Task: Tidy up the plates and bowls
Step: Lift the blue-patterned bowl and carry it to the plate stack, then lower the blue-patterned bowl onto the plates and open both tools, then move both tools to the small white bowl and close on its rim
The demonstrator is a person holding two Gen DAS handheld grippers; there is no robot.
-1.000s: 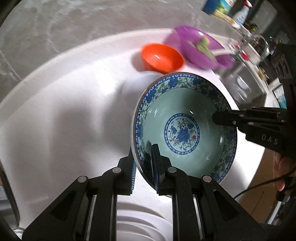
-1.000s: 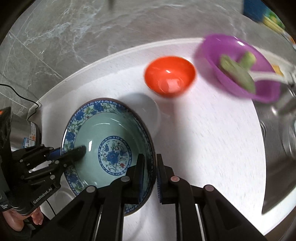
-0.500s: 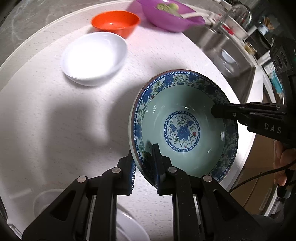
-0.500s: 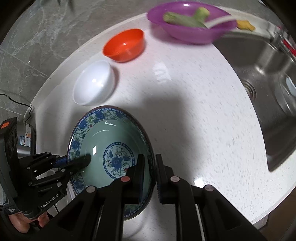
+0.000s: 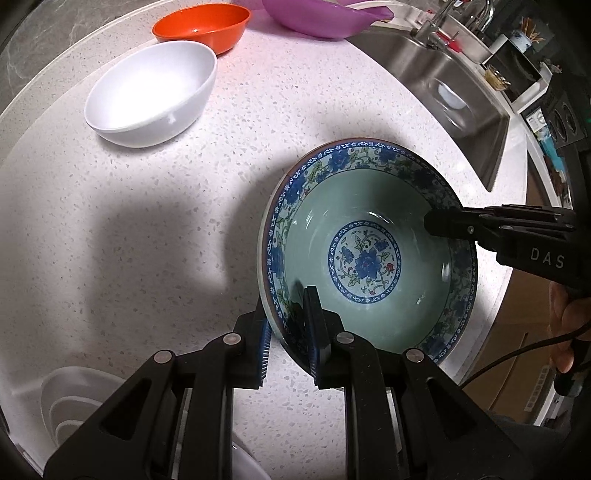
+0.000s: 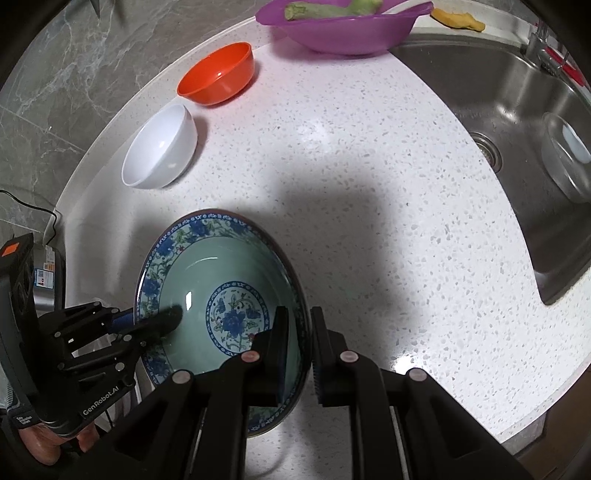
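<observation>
Now held: patterned bowl [image 5: 365, 254], left gripper [image 5: 288, 339] and right gripper [image 6: 297, 350] each clamped on opposite rims.
Changed: carried down, away from white bowl [image 5: 151, 92] and orange bowl [image 5: 199, 26].
Meaning: probably nearing set-down on countertop [image 5: 110, 221].

Speckled white countertop [image 6: 369, 177], steel sink [image 6: 524, 122] (right side), grey marble wall [image 6: 74, 66]
</observation>
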